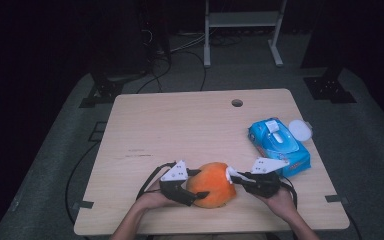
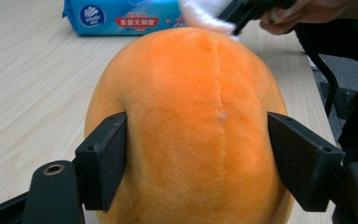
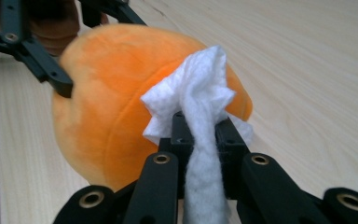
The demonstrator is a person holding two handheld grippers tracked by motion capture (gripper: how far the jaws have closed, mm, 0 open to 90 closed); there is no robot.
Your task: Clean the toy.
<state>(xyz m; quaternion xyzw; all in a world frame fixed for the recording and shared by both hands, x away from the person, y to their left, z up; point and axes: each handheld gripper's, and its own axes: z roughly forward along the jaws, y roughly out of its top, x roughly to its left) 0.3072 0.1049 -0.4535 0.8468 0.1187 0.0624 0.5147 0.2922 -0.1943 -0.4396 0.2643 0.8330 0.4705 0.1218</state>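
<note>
An orange plush ball [image 1: 211, 191] rests on the wooden table [image 1: 180, 125] near its front edge. My left gripper [image 1: 199, 184] reaches in from the left and is shut on it, its black pads [image 2: 103, 158] pressing into both sides of the plush [image 2: 191, 116]. From the right comes my right gripper [image 1: 236, 178], shut on a crumpled white wipe [image 3: 198, 91]. The wipe [image 1: 231, 173] touches the upper right of the plush [image 3: 112, 88]. In the left gripper view the wipe [image 2: 204, 15] lies on the far top of the ball.
A blue pack of wet wipes [image 1: 279, 145] lies at the right of the table, with a white round lid [image 1: 300, 130] beside it at the edge. A cable hole [image 1: 237, 103] sits near the far edge. A metal stand [image 1: 242, 30] and cables are on the floor beyond.
</note>
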